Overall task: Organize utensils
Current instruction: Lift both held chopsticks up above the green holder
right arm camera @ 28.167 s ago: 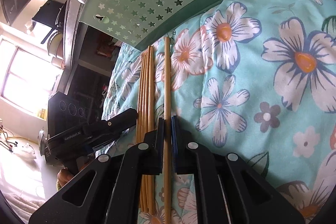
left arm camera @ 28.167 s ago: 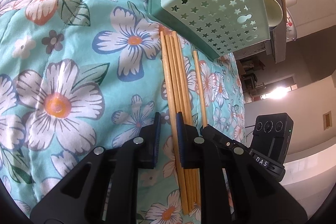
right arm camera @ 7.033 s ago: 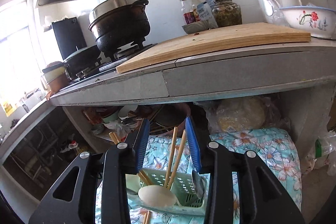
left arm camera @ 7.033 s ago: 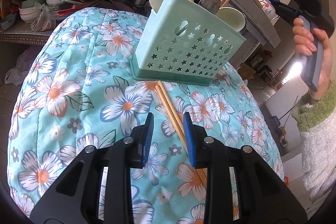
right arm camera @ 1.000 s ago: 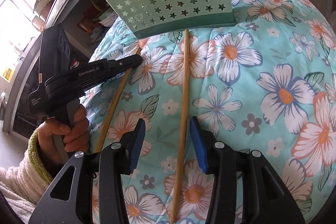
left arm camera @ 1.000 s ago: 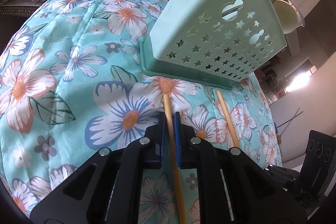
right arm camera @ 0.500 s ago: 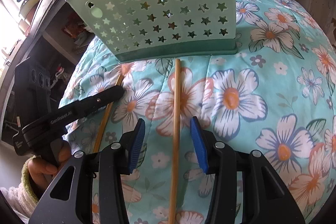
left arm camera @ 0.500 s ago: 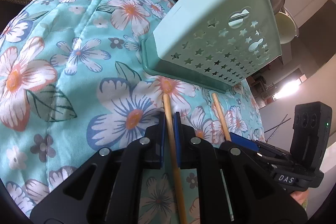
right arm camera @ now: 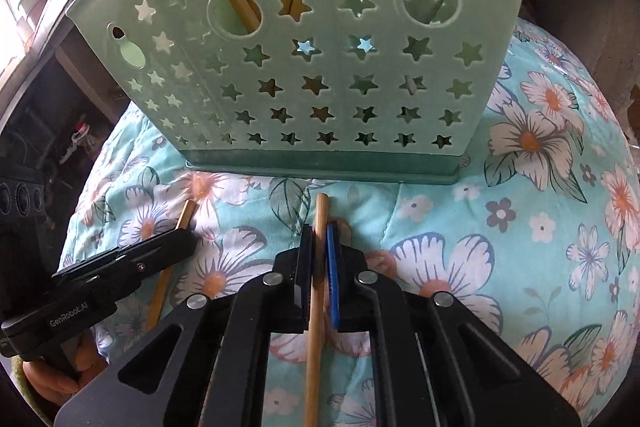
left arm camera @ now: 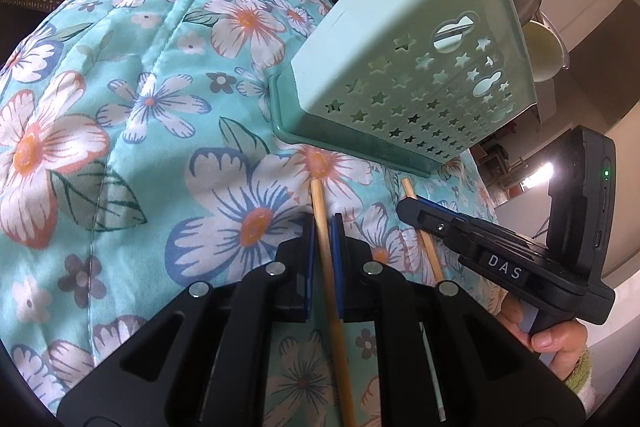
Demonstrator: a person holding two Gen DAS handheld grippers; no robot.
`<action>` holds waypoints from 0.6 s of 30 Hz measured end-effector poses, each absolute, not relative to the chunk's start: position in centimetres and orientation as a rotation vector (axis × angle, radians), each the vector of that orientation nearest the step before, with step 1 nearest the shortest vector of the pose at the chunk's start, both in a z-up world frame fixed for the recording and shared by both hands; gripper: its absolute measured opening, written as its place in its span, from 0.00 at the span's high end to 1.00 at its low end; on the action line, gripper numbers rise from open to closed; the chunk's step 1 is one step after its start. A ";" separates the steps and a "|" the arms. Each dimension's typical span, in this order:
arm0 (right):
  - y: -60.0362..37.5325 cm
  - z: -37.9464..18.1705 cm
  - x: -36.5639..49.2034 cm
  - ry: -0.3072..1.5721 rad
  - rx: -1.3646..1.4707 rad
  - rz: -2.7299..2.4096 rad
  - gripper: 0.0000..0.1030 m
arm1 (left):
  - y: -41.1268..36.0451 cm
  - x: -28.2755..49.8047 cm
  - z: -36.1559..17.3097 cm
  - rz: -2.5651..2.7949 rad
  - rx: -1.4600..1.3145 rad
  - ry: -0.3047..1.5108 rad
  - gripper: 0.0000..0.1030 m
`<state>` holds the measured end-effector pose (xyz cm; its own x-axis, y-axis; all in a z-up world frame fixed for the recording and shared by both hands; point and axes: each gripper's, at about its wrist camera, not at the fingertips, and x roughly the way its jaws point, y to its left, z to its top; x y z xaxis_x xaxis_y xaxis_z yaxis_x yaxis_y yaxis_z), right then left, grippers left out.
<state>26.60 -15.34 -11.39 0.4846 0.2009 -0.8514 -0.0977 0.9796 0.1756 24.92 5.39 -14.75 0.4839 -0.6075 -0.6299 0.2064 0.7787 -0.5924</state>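
Wooden chopsticks, the last two loose, lay side by side on the flowered quilt [left arm camera: 132, 131] just before the green holder [right arm camera: 320, 67]. The left tool [left arm camera: 322, 227] gripped one chopstick [left arm camera: 326, 255]; the right tool [right arm camera: 319, 239], its jaws just closed, pinched the other chopstick [right arm camera: 316, 287]. The pickup step looked done. Next each stick wanted lifting, tipping upright and dropping into the holder. Overhead was clear; the tools sat close together.
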 end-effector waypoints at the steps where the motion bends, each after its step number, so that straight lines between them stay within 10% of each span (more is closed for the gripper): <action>1: -15.4 -11.2 26.6 1.045 0.125 0.188 0.94 | 5.2 24.9 -14.7 -0.517 -0.472 0.942 0.91; 18: -23.3 -0.4 17.2 0.749 0.395 0.329 0.94 | 5.2 22.7 -8.3 -0.448 -0.457 0.827 0.95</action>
